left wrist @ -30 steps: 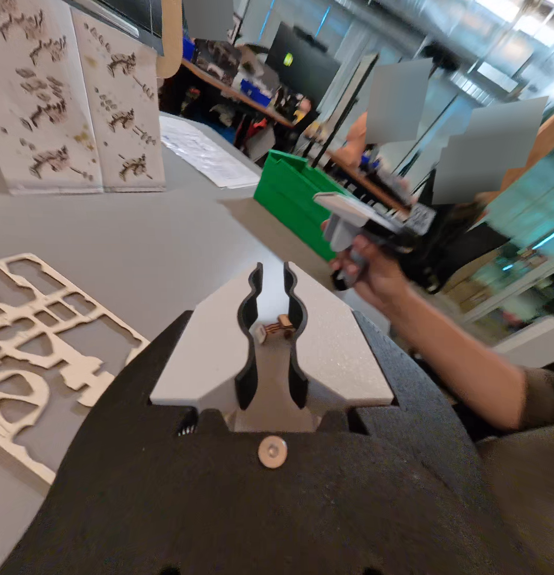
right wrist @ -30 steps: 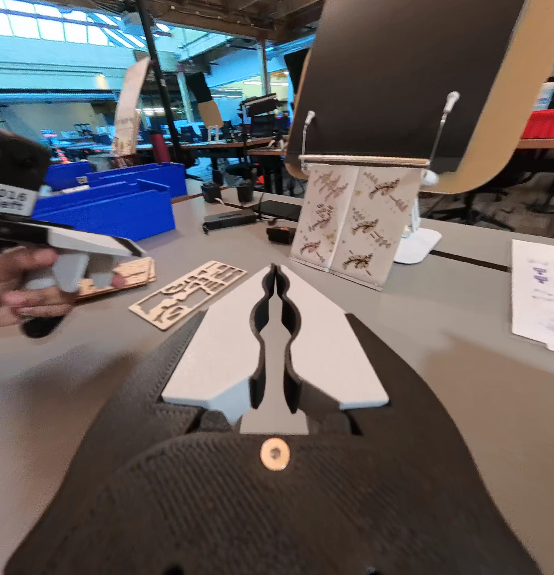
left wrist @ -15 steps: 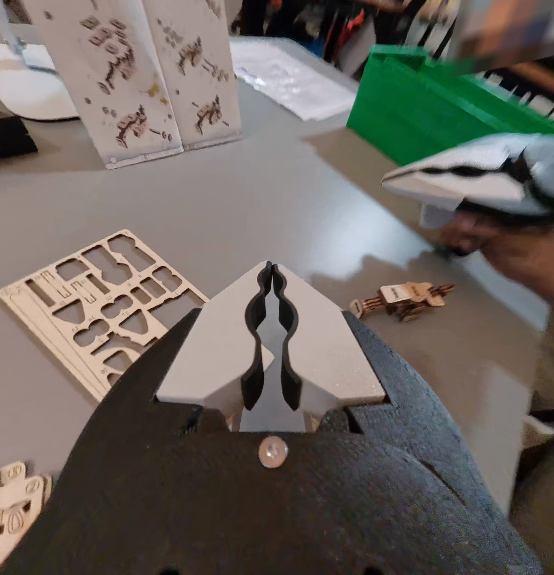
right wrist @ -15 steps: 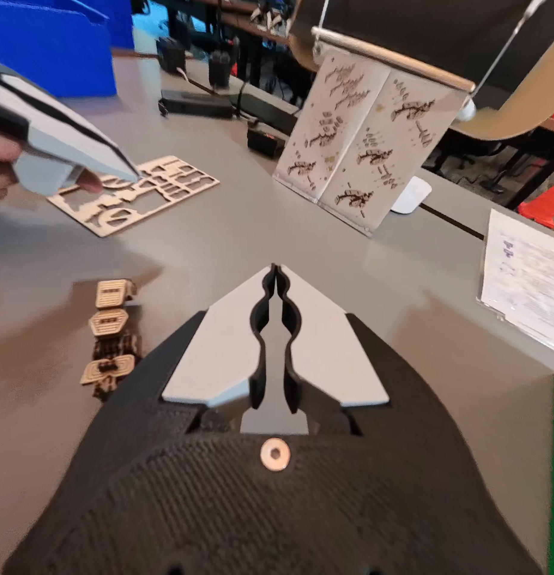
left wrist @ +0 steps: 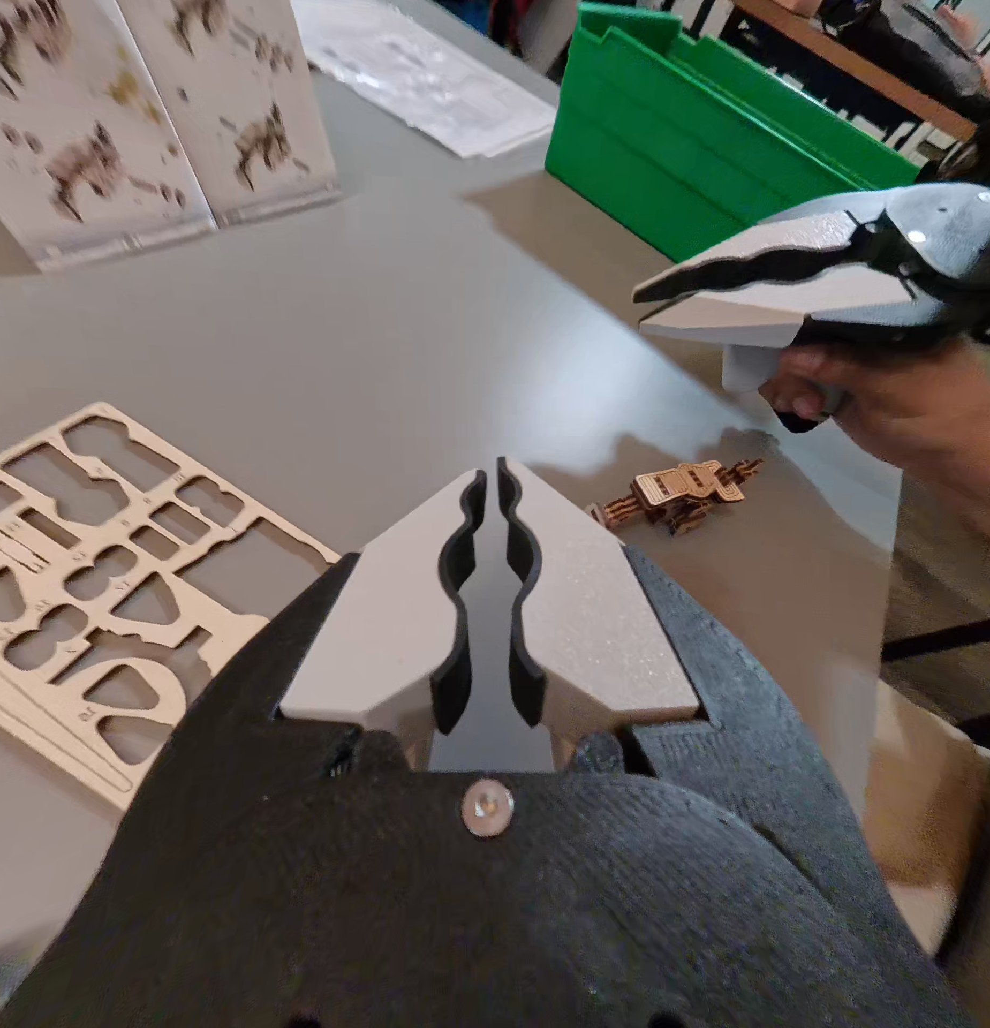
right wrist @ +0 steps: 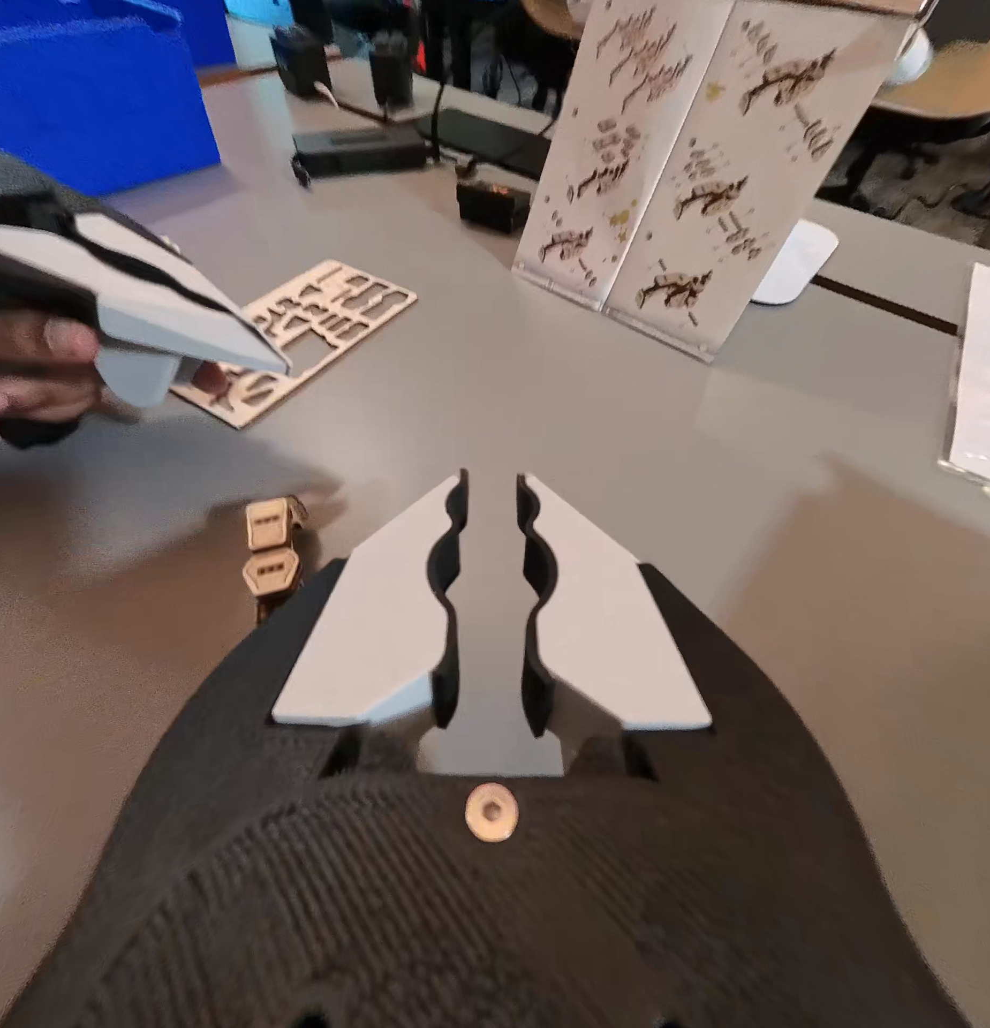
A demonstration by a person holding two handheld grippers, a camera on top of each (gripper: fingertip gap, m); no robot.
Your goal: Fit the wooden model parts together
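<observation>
The little wooden model (left wrist: 683, 494) lies on the grey table (left wrist: 370, 334), with no tongs touching it. The left gripper (left wrist: 491, 473) is almost closed and empty. The right gripper (right wrist: 491, 477) is a bit open and empty. A cut-out wooden sheet (left wrist: 81, 567) lies nearby. Picture cards (right wrist: 676, 167) stand behind; their tiny marks are too blurry to read.

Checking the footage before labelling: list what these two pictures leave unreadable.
- Wooden model: right wrist view, rear end hidden behind the right hand-held gripper.
- Cut-out sheet: left wrist view, cropped by the left edge.
- Instruction stand: left wrist view, drawings blurred.
</observation>
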